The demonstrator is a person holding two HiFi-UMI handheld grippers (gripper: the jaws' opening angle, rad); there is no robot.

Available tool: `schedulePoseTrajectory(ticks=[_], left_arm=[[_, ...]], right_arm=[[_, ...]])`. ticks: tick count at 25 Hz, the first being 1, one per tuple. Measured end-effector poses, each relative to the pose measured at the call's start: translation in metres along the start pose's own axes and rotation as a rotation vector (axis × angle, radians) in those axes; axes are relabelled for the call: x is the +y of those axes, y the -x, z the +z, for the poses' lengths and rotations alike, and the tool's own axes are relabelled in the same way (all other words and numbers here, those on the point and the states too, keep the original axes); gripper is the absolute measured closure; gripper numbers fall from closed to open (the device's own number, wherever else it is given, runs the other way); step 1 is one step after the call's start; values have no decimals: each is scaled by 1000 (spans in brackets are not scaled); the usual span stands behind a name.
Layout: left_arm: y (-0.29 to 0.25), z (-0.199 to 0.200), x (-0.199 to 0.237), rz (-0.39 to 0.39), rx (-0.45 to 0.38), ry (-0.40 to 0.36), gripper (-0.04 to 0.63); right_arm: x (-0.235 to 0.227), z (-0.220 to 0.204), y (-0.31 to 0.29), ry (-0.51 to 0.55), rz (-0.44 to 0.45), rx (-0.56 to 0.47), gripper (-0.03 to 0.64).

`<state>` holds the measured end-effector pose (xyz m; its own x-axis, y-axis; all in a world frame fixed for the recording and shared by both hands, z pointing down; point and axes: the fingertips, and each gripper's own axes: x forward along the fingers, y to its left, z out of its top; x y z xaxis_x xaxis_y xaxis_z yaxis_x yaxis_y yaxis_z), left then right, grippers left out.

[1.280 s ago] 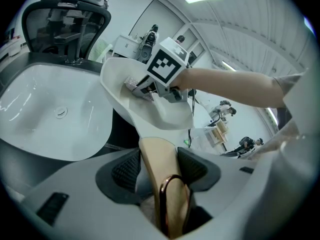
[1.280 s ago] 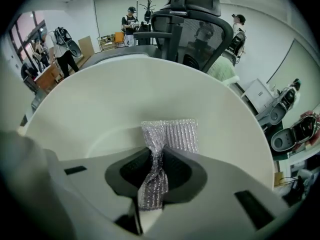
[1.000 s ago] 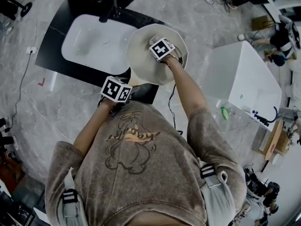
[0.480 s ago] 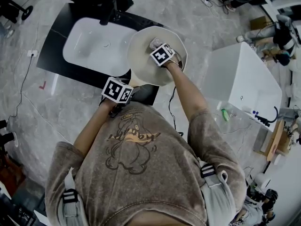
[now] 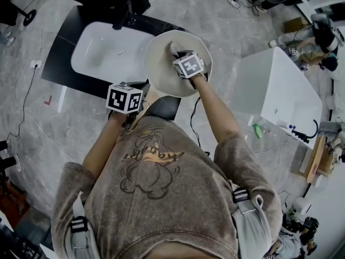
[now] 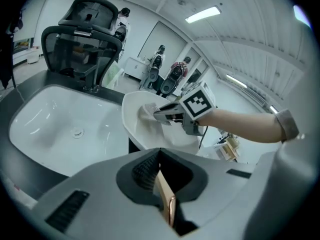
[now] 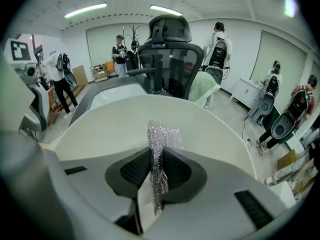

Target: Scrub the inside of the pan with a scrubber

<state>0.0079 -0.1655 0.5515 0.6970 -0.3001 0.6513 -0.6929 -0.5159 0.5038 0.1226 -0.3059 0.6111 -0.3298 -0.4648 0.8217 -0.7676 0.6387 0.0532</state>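
the left gripper point(image 6: 161, 180) has its jaws pressed together on the thin wooden handle point(image 6: 165, 200) of the pan point(image 6: 134, 130) — they have just been closing, and the handle stands on edge right between the pads, with its copper-coloured end nearest to the camera. beyond these jaws the cream pan is tilted, its open side turned toward the person. further out and to the left of the jaws lies the white sink point(image 6: 40, 119), set in a dark counter point(image 5: 56, 61).

the right gripper point(image 7: 158, 170) is clamped on the scrubber point(image 7: 162, 138), a piece of silvery mesh. one part of it sticks out past the jaw tips and another part hangs back between the pads. straight ahead of these jaws is the inner wall of the pan, and the mesh is close to it — whether it touches, i cannot tell. beyond the pan's far rim stands a black office chair point(image 7: 167, 34).
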Motion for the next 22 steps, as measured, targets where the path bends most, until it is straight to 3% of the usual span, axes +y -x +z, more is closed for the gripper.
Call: schedulePoseTrajectory(ticks=[6,11,22], left_arm=[[7,27,-6,11,-74,-44,578],[19,55,-18,-3,-197,-108,578],[61,106,-24,97,-481,-252,578]], right_arm=[[3,16,48,-105,-15,-179,535],[22,25,94,-206,2,-346,535],[61,48,185,-267,-44,-650,535]])
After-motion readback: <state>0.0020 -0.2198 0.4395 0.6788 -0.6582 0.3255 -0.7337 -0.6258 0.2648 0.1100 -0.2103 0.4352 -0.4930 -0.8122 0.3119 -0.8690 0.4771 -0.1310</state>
